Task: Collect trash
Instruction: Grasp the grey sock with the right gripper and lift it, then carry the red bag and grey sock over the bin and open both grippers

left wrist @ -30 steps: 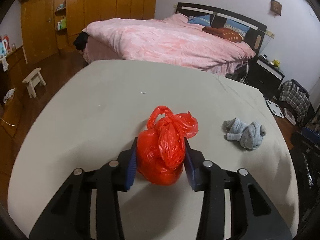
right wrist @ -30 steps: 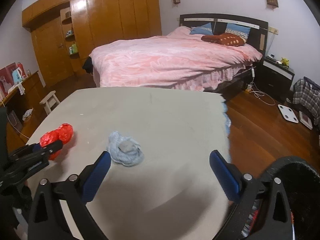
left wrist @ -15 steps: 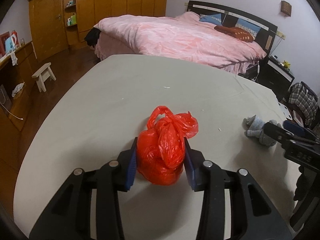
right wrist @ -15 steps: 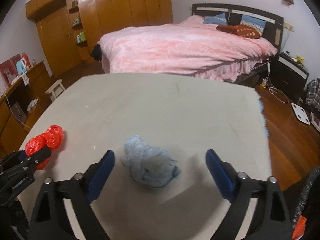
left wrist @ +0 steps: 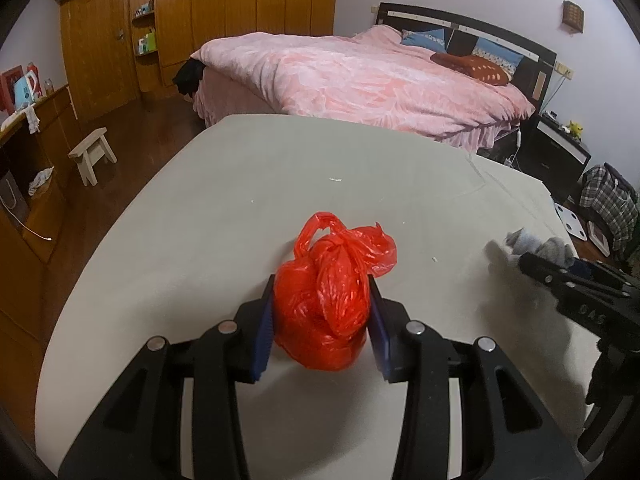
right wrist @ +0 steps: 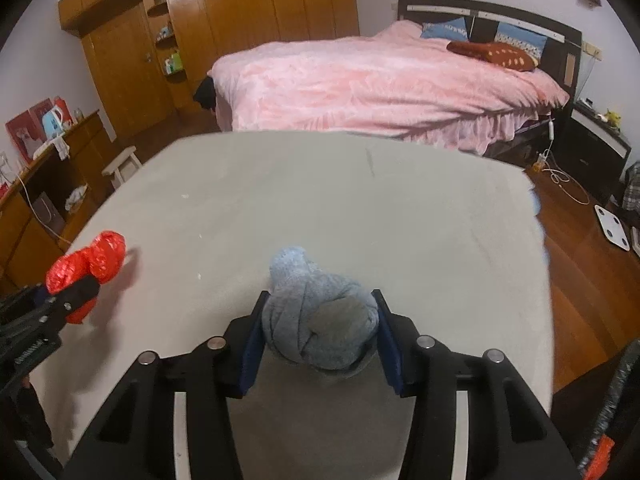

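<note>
A knotted red plastic bag [left wrist: 326,304] sits between the blue pads of my left gripper [left wrist: 320,320], which is shut on it, on the grey table [left wrist: 280,184]. The bag also shows at the left of the right wrist view [right wrist: 86,268]. My right gripper [right wrist: 320,332] is shut on a balled-up blue-grey cloth [right wrist: 316,320] near the table's front. In the left wrist view the cloth [left wrist: 536,246] peeks out behind the right gripper's black body at the far right.
A bed with a pink cover [right wrist: 380,84] stands beyond the table. Wooden wardrobes [left wrist: 240,20] line the back wall. A small white stool [left wrist: 92,152] and low cabinets stand at the left. A white scale [right wrist: 612,228] lies on the wood floor at right.
My right gripper moved forward over the blue-grey cloth and closed on it. My left gripper stayed shut on the red bag, and its view swung slightly left.
</note>
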